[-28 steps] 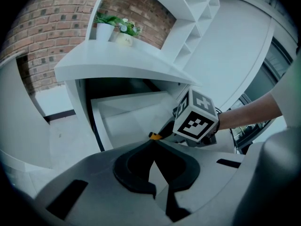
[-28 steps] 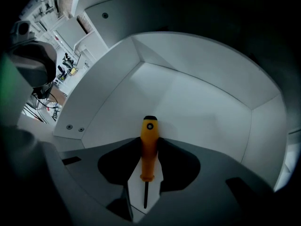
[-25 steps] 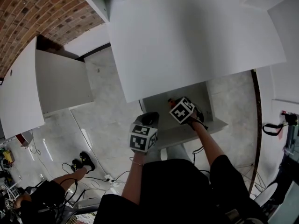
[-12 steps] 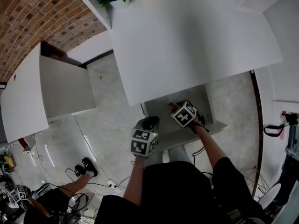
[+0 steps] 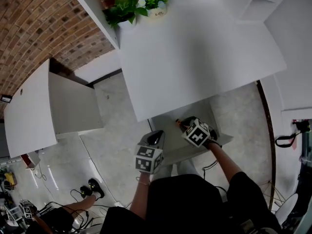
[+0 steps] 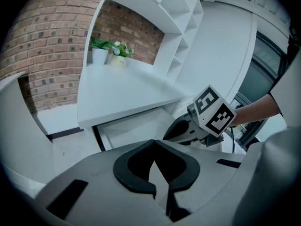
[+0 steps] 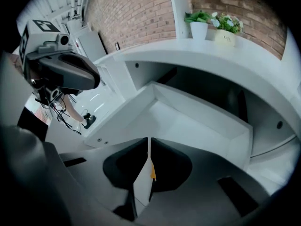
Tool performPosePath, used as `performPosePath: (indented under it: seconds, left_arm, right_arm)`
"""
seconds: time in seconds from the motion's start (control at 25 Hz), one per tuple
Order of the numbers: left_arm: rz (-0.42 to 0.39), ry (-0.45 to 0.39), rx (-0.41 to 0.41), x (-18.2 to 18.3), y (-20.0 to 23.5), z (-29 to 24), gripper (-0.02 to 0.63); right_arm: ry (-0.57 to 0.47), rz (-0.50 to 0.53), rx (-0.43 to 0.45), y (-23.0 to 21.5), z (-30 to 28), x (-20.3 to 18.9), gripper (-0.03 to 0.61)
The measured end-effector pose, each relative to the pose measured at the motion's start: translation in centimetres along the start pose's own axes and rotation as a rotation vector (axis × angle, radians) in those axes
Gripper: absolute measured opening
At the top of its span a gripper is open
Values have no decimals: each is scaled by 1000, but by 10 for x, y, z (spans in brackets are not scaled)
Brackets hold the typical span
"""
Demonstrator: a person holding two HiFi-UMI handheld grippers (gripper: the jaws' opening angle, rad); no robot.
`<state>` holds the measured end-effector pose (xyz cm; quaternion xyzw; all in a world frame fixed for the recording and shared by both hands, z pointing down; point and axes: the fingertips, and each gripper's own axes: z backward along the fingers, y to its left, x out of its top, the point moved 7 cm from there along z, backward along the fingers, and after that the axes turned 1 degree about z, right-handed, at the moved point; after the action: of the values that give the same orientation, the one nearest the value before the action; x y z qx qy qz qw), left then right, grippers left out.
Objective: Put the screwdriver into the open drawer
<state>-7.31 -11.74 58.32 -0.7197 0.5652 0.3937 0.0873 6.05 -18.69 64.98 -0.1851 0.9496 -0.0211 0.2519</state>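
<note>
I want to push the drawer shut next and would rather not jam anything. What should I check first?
1. Screwdriver in the drawer: ok, its orange end shows inside.
2. Right tool has let go: ok, its jaws have just been closing, are almost together, and nothing is between them.
3. Left tool free to push: ok, jaws together and empty.
4. Screwdriver lying below the rim: cannot tell, the right tool hides most of it in the head view.
5. Tools out of the drawer's way: not ok, both hang over it in the head view.
</note>
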Motion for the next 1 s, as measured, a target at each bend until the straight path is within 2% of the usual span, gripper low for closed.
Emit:
performPosePath:
  seconds: [0.12,0.32,0.6,1.0]
  left_arm:
    - [-23,-34,-1,9,-6,11,9]
    - [-52,-110,9,23,-13,37,9]
    - [-82,-253,32,47,-26,75,9]
    - [-125,-398,61,77,-42,109,9]
  right_arm:
    - [-64,15,-2,9,22,9,26]
    - [-188,-19,-31,22,66,26,20]
    - [-393,-69,-115,33,134,45,15]
    - [-694,-166,-233,36,214,55,15]
